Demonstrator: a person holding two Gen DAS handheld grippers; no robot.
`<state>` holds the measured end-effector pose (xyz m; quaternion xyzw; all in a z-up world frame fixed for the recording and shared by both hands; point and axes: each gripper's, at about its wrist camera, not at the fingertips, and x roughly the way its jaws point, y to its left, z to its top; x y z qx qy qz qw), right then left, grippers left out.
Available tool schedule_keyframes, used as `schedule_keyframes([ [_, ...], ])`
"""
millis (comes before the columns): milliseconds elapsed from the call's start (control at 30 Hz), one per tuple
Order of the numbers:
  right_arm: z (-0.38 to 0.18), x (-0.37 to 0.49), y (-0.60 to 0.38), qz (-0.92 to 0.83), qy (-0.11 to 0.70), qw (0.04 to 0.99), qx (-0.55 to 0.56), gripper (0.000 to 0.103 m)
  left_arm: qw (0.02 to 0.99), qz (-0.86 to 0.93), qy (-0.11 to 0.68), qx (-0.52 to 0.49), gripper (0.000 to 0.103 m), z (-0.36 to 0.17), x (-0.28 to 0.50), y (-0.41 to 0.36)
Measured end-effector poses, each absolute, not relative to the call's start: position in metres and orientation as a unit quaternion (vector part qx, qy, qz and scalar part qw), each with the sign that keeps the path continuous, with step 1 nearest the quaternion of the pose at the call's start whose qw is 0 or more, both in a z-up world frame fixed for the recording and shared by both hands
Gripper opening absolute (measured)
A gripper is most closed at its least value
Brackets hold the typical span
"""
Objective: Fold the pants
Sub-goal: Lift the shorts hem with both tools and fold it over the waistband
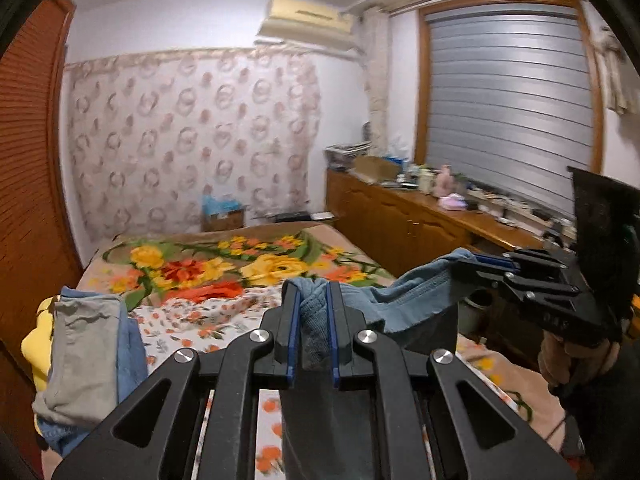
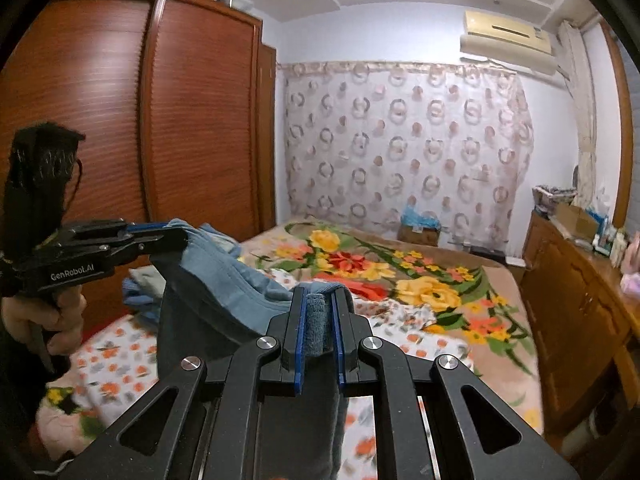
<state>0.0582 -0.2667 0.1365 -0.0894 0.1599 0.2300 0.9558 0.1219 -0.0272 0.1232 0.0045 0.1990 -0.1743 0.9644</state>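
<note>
Both tongs (image 1: pixel 313 294) (image 2: pixel 320 304) clamped on pants (image 1: pixel 412 300)

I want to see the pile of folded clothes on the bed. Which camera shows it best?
The left wrist view: the pile of folded grey, blue and yellow clothes sits big and clear at the bed's left edge. The right wrist view shows only a small bit, mostly behind the held-up blue pants.

Even indoor light, moderately bright, cool cast on walls; source not visible; soft shadows only; mild sheen on wardrobe (image 2: pixel 100 100) at left of right wrist view; strong fisheye bending, black vignette in corners; motion blur on bedspread (image 1: pixel 224 268), curtain (image 1: pixel 192 140), blind (image 1: pixel 508 108); gripper bodies at bottom comparatively sharp.
</note>
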Motion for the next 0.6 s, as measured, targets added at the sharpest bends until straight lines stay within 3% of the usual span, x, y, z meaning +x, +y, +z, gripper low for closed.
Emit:
schedule_keyframes([
  [267,0.188,0.138,-0.228,0.188,0.14,0.969,-0.08,0.011,0.977,-0.123,0.173,0.022,0.013,0.159,0.173,-0.005],
  [600,0.103,0.135,-0.204,0.213,0.232,0.943,-0.109,0.011,0.946,-0.136,0.291,0.039,0.013,0.042,0.163,0.008],
])
